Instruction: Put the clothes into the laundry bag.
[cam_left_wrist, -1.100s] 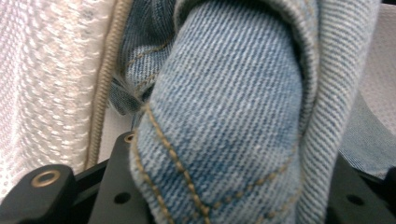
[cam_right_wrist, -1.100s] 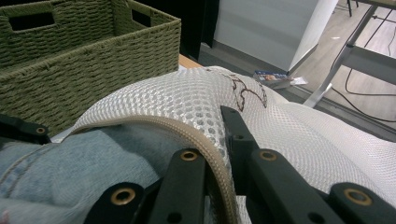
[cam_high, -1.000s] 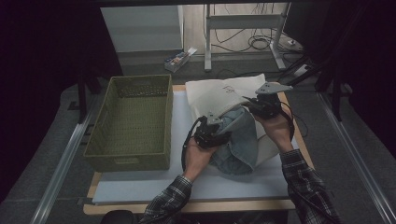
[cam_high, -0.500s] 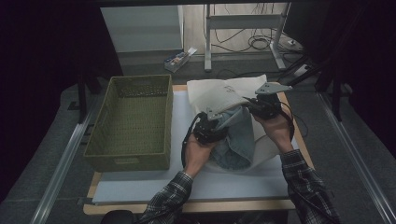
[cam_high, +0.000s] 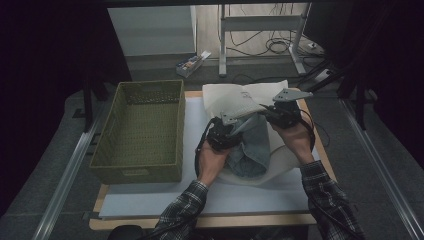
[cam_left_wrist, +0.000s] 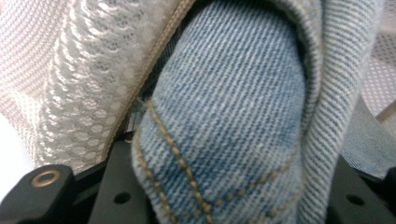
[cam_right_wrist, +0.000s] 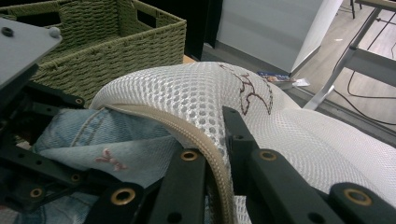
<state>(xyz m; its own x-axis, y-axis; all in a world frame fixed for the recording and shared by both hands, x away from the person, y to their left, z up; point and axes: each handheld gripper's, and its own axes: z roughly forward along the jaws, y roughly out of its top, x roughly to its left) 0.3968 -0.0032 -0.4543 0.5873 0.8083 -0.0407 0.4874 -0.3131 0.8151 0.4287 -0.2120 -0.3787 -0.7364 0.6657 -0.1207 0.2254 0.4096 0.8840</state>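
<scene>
While my right gripper (cam_right_wrist: 217, 154) pinches the beige zipper edge (cam_right_wrist: 205, 144) of the white mesh bag (cam_right_wrist: 289, 140) between its jaws and holds the mouth lifted, my left gripper (cam_high: 224, 135) is pressed together on a thick fold of the denim garment (cam_left_wrist: 233, 121), its jaws buried under the cloth with mesh just beside it. I judge the split is deliberate: one side keeps the opening raised so the other can feed the jeans in without the rim collapsing. From the high view the denim (cam_high: 252, 147) sits in the middle of the table (cam_high: 150, 202), partly under the bag's flap (cam_high: 245, 97), with both hands close together over it. Beyond them, the bag's far end lies toward the back edge of the board, so there is room to push forward. On my left stands the green wicker basket (cam_high: 140, 130), apart from the work, and the near strip of the mat is open for drawing back.
</scene>
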